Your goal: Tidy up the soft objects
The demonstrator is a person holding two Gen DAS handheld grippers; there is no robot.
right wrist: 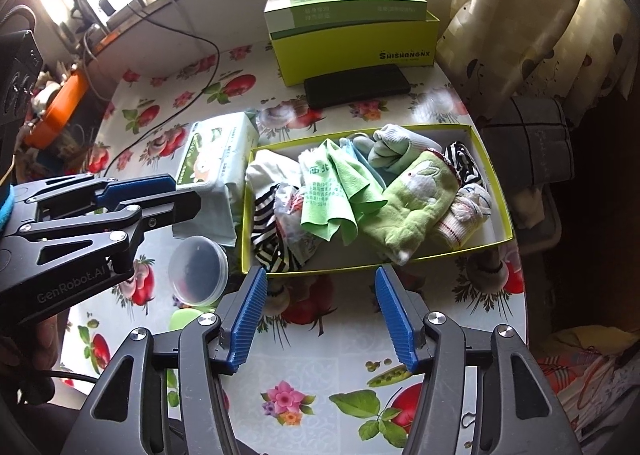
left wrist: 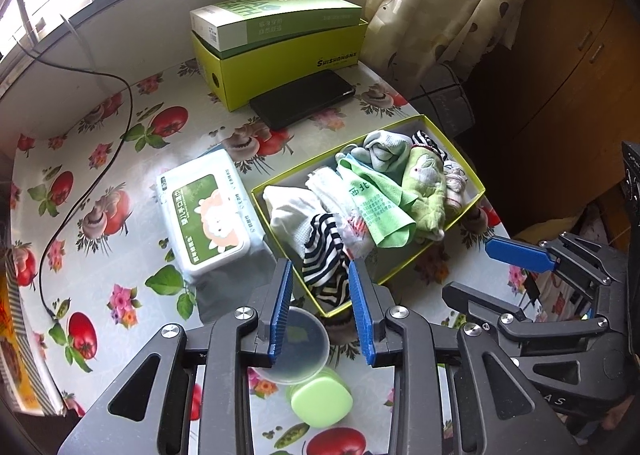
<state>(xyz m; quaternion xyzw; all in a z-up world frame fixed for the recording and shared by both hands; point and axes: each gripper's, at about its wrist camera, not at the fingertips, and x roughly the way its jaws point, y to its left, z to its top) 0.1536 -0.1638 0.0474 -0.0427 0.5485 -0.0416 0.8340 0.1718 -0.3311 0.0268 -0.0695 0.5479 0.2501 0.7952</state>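
Note:
A shallow yellow-green box lid [left wrist: 476,191] [right wrist: 505,211] on the table holds several soft things: a striped sock [left wrist: 326,259] [right wrist: 268,227] hanging over its near corner, a green cloth [left wrist: 376,207] [right wrist: 336,191], a green rabbit sock [left wrist: 428,183] [right wrist: 416,199], a pale grey sock [left wrist: 386,149] [right wrist: 394,149] and white cloths [left wrist: 288,215]. My left gripper [left wrist: 320,275] is open and empty just in front of the striped sock. My right gripper [right wrist: 320,279] is open and empty at the lid's near edge; its side shows in the left wrist view [left wrist: 516,255].
A wet-wipes pack [left wrist: 208,215] [right wrist: 216,159] lies left of the lid. A clear round lid [left wrist: 298,343] [right wrist: 198,275] and a green case [left wrist: 322,399] sit near the front. A black phone [left wrist: 304,97] and stacked green boxes [left wrist: 280,47] stand at the back. A black cable [left wrist: 100,159] crosses the left.

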